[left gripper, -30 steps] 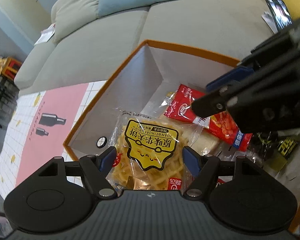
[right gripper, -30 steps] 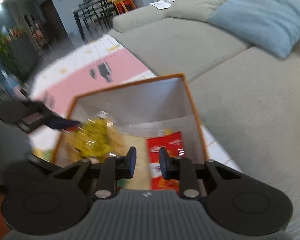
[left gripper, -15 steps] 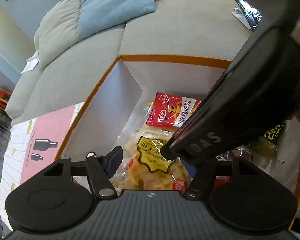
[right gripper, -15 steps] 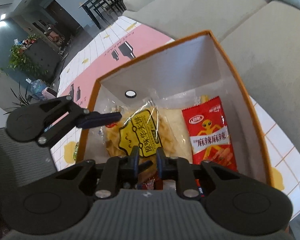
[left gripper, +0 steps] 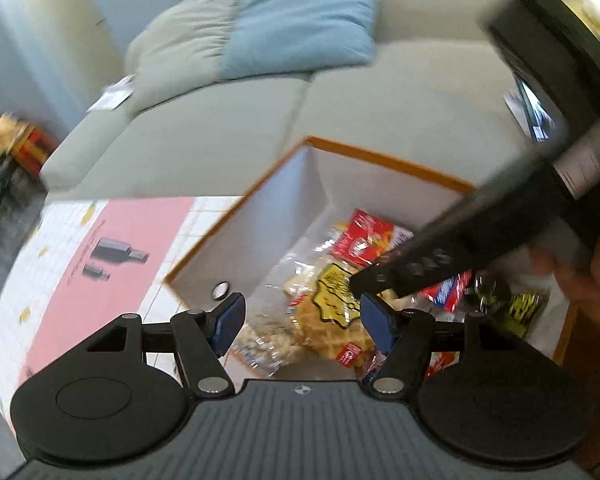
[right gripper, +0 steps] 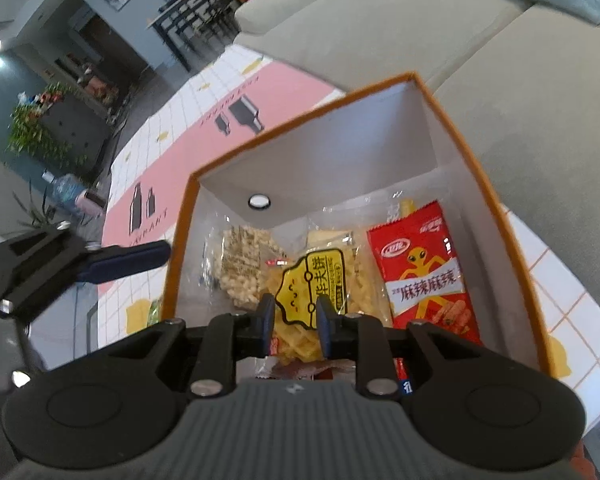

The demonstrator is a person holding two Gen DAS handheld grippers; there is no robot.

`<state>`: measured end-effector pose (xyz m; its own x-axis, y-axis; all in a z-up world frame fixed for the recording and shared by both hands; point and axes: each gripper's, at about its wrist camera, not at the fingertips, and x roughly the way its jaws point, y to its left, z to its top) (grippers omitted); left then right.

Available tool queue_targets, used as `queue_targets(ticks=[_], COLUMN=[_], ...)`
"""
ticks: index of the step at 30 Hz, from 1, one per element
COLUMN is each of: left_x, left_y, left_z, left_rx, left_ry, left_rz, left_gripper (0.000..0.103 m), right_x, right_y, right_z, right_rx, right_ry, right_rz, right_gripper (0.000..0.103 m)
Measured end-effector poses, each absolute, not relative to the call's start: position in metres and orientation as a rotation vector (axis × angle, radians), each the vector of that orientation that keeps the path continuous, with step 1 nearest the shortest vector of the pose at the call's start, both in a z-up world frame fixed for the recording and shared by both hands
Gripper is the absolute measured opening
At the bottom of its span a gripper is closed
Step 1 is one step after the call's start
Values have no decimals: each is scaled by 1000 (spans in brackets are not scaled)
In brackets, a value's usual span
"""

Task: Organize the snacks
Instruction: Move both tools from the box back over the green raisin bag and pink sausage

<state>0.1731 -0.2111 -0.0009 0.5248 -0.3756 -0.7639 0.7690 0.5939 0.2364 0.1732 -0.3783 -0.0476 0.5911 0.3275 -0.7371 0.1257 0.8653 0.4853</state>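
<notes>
An orange-rimmed white box (right gripper: 456, 128) (left gripper: 364, 152) holds snacks. A clear bag of yellow biscuit sticks with a yellow label (right gripper: 320, 280) (left gripper: 332, 292) lies in its middle. A red spicy-snack packet (right gripper: 424, 272) (left gripper: 364, 236) lies to its right. A bag of pale rice crackers (right gripper: 240, 264) lies to its left. My left gripper (left gripper: 302, 320) is open and empty above the box's near edge; it also shows in the right wrist view (right gripper: 140, 258), outside the box's left wall. My right gripper (right gripper: 294, 318) hovers above the yellow bag, its jaws a narrow gap apart, holding nothing.
The box stands on a table with a pink and white tiled cloth (right gripper: 236, 120) (left gripper: 100, 264). A grey sofa (left gripper: 228, 132) with a blue cushion (left gripper: 300, 20) lies beyond. A dark and yellow packet (left gripper: 524, 308) lies in the box's right part.
My left gripper let go of the yellow biscuit bag, which now lies in the box, and pulled back to the box's left edge. My right gripper moved in over the box.
</notes>
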Motion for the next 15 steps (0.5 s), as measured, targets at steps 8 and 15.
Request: queue_targets(ticks=[8, 15], left_x=[169, 147], left_y=[-168, -125], left_z=[22, 30], left_rx=[475, 401], left_ry=[747, 757], left_rz=[-575, -460], left_gripper=[78, 78], right_x=[135, 101], right_y=[-342, -294], right_z=[-8, 16], right_rx=[405, 340], right_ry=[800, 729], right_rz=[42, 1], right_gripper=[31, 42])
